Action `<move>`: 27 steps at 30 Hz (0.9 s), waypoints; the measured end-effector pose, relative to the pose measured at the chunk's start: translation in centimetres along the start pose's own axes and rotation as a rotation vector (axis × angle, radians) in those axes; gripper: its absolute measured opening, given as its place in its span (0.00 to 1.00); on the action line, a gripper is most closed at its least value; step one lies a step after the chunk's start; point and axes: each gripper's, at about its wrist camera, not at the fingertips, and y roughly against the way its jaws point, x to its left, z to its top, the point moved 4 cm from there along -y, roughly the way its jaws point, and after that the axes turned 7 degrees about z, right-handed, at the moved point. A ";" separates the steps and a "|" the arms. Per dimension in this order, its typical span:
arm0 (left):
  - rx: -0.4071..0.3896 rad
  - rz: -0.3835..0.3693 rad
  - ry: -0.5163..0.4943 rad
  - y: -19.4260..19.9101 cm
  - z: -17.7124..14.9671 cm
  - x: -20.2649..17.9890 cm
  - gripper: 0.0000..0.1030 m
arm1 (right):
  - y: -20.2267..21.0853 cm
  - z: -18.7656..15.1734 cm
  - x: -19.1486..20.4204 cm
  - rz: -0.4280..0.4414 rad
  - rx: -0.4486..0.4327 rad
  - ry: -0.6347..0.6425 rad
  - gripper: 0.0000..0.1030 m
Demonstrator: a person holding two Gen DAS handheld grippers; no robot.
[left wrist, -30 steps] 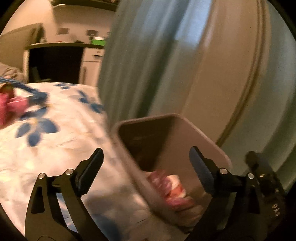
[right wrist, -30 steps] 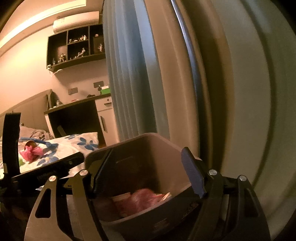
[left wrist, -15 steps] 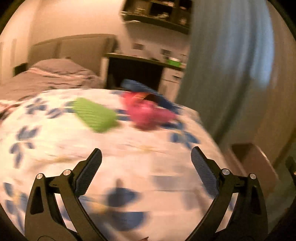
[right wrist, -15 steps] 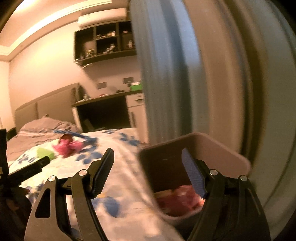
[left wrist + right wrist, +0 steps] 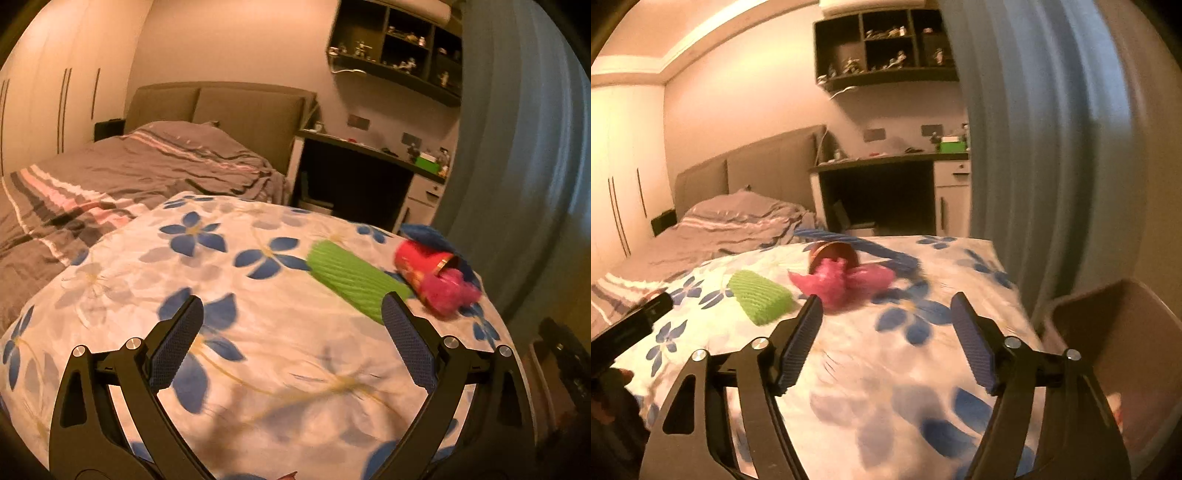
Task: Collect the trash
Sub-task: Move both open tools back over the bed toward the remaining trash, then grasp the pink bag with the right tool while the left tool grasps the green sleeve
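Both grippers, left [image 5: 291, 343] and right [image 5: 886, 332], hover with jaws apart and empty over the near stretch of a floral quilt [image 5: 258, 332], bare cloth between each and the trash. Ahead lie a green pack [image 5: 759, 297], a pink wrapper [image 5: 846, 282] spilling from a tipped red cup [image 5: 421, 264] and a blue rope [image 5: 886, 251] behind them, all near the quilt's curtain-side edge. The brown bin [image 5: 1115, 332] stands beside the bed by the blue curtain [image 5: 1034, 147], with a desk [image 5: 886, 162] and shelves [image 5: 886, 40] at the far wall.
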 end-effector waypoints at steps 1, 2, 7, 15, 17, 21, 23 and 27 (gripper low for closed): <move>-0.003 0.003 0.007 -0.1 0.1 0.4 0.93 | -1.1 0.4 0.7 0.006 0.006 0.013 0.66; -0.005 0.005 0.012 -0.2 0.3 0.7 0.93 | -1.7 0.5 1.2 0.013 0.012 0.024 0.65; 0.002 -0.001 0.031 -1.3 1.0 1.7 0.93 | -6.1 1.5 3.1 0.033 0.069 0.071 0.59; 0.031 -0.037 0.046 -2.8 1.0 1.7 0.93 | -10.5 1.7 3.2 0.024 0.147 0.083 0.48; 0.037 -0.044 0.041 -3.0 0.9 1.5 0.93 | -11.4 1.4 3.2 0.033 0.175 0.074 0.45; 0.043 -0.056 0.038 -3.2 0.8 1.4 0.93 | -12.6 0.7 3.2 0.065 0.233 0.070 0.30; 0.043 -0.060 0.040 -3.3 0.8 1.4 0.93 | -12.8 0.5 3.2 0.077 0.247 0.065 0.23; 0.045 -0.060 0.040 -3.3 0.8 1.4 0.93 | -12.1 0.4 3.1 0.100 0.250 0.051 0.14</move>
